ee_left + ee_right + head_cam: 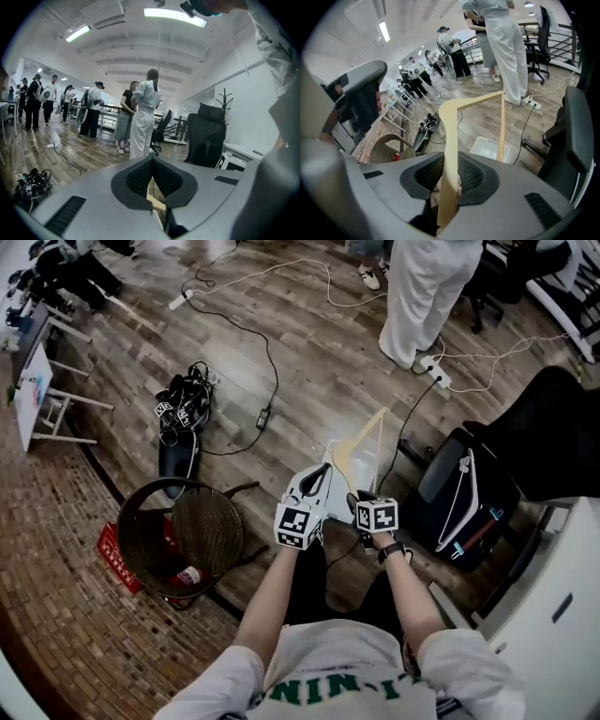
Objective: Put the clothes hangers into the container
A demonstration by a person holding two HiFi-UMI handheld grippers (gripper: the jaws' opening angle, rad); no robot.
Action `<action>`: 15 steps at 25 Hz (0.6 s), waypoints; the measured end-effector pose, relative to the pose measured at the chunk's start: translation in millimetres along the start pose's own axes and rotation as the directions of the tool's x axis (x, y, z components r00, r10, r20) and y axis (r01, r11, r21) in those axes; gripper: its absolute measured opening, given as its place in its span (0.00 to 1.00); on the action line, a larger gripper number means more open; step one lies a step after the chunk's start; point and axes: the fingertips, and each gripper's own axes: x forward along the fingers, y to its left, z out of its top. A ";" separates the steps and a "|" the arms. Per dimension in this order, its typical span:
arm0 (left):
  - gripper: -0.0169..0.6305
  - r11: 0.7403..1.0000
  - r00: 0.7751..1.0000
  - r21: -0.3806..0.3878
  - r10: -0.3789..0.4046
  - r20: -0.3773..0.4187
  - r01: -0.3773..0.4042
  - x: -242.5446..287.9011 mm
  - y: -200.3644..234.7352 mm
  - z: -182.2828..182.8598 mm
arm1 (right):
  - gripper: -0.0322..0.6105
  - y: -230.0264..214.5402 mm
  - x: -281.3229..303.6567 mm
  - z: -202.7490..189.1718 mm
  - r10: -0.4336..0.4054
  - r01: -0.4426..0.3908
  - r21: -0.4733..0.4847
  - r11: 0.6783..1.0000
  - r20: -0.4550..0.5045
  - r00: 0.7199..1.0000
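A pale wooden clothes hanger [357, 439] stands upright in front of me, held between both grippers. My right gripper [359, 497] is shut on one arm of the hanger [450, 122], which rises out of its jaws in the right gripper view. My left gripper [323, 474] is close beside it on the left. Its jaws meet at the tip, and a strip of the wooden hanger [157, 202] is pinched deeper between them. A clear plastic container [366, 467] sits on the wooden floor just beyond and below the hanger; the container [490, 149] shows past the right jaws.
A wicker chair [202, 526] with a red crate [117, 561] beside it stands at the left. A black bag [464, 498] and an office chair [553, 427] are at the right, next to a white desk [562, 610]. Cables [267, 352] cross the floor; a person in white trousers [422, 296] stands behind.
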 end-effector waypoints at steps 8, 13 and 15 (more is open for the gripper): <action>0.05 0.996 0.995 -0.085 -0.028 -0.093 0.020 48.0 43.2 -149.5 | 0.21 -48.4 136.8 -106.7 -0.002 0.024 0.124 0.992 -0.177 0.984; 0.05 0.994 0.988 -0.110 -0.043 -0.149 0.027 68.0 60.4 -245.3 | 0.21 -71.1 212.4 -180.8 0.026 0.028 0.196 0.980 -0.266 0.964; 0.05 0.992 0.985 -0.127 -0.045 -0.165 0.024 72.0 65.8 -278.2 | 0.21 -77.3 236.9 -206.3 0.035 0.027 0.205 0.978 -0.294 0.955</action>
